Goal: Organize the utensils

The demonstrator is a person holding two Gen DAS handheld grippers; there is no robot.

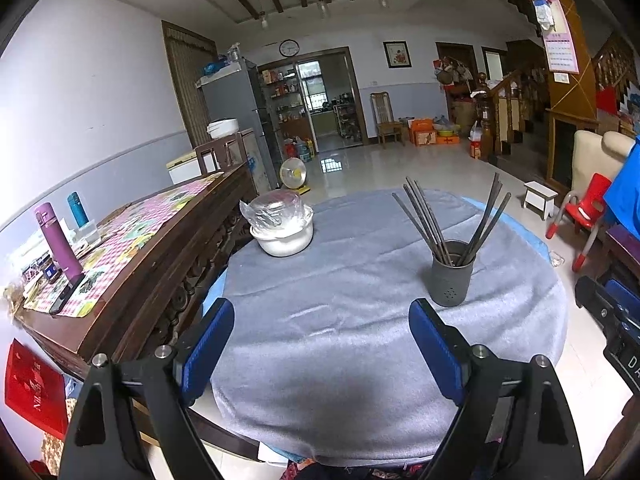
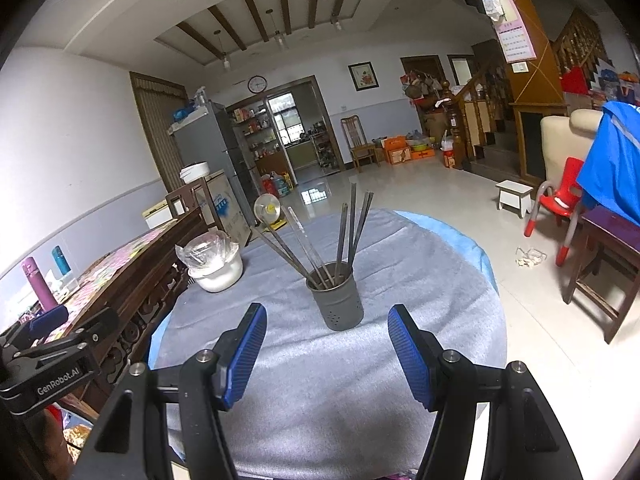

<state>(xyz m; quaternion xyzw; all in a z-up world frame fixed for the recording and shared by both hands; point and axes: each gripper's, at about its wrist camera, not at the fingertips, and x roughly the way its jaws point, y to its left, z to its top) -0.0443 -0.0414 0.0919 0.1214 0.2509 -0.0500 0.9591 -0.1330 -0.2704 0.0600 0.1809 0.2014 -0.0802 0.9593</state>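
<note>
Standing upright toward the right on the grey tablecloth (image 2: 320, 380): grey chopstick holder (image 2: 338, 300), dark chopsticks (image 2: 344, 232) fanning out. Hovering nearside, gaping empty: left gripper (image 1: 322, 316), right gripper (image 2: 328, 320).

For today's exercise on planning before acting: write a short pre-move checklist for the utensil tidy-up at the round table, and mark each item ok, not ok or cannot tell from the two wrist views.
1. Left gripper open with nothing between its jaws: ok.
2. Right gripper open with nothing between its jaws: ok.
3. Grey holder upright on the grey cloth: ok.
4. Chopsticks all standing in the holder, none loose on the cloth: ok.
5. White bowl with its plastic cover set apart from the holder: ok.
6. Any utensils inside the covered bowl: cannot tell.
</note>
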